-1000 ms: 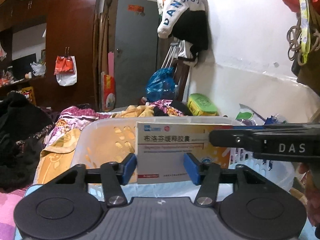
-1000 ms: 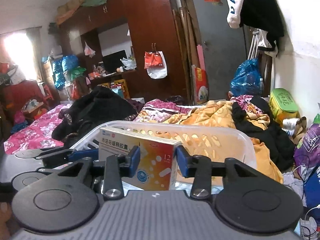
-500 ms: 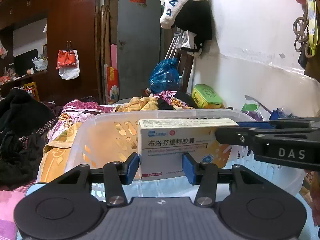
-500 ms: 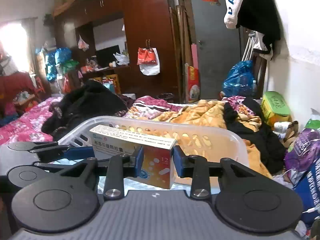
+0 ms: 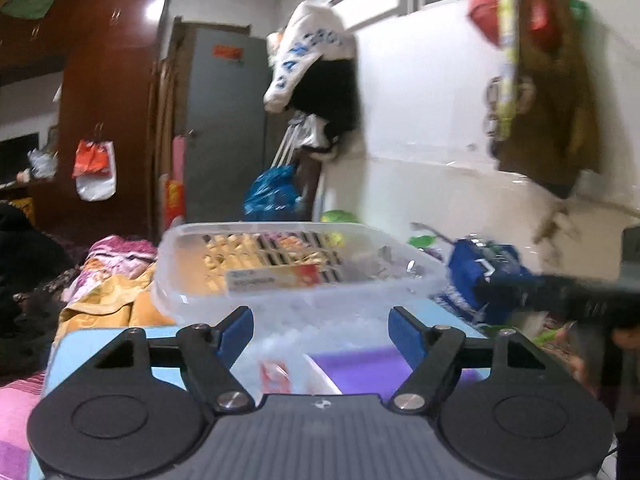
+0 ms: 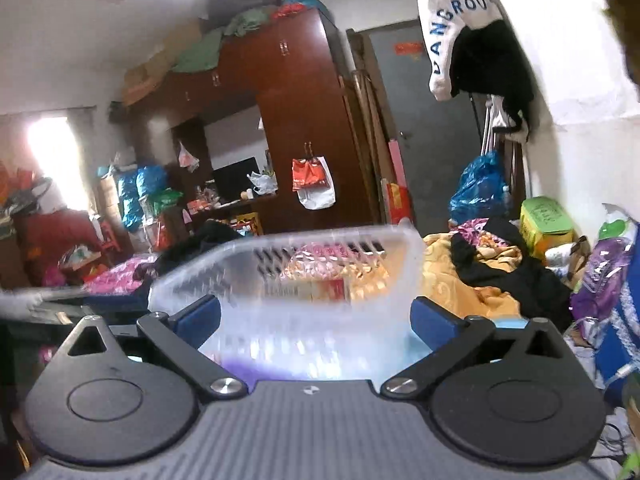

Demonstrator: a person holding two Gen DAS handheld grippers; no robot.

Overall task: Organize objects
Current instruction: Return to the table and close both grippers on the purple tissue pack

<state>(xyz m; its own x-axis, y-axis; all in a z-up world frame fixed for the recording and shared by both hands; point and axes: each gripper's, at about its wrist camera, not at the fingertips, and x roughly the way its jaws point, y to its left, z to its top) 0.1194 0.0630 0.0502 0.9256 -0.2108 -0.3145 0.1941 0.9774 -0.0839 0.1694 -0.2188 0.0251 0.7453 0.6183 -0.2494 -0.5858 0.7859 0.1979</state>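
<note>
A translucent white plastic basket stands on a light blue table in front of both grippers. A white and orange medicine box lies inside it; in the right wrist view the medicine box shows blurred through the basket wall. My left gripper is open and empty, just short of the basket. My right gripper is open and empty at the basket's near side. A purple item and a small red and white packet lie on the table under the left gripper.
The other gripper's black body reaches in from the right in the left wrist view. A blue bag sits right of the basket. Behind is a bed with blankets, a wardrobe and a white wall.
Both grippers let go of the medicine box, which now lies in the basket. Both have opened wide and pulled back and up from the basket.
</note>
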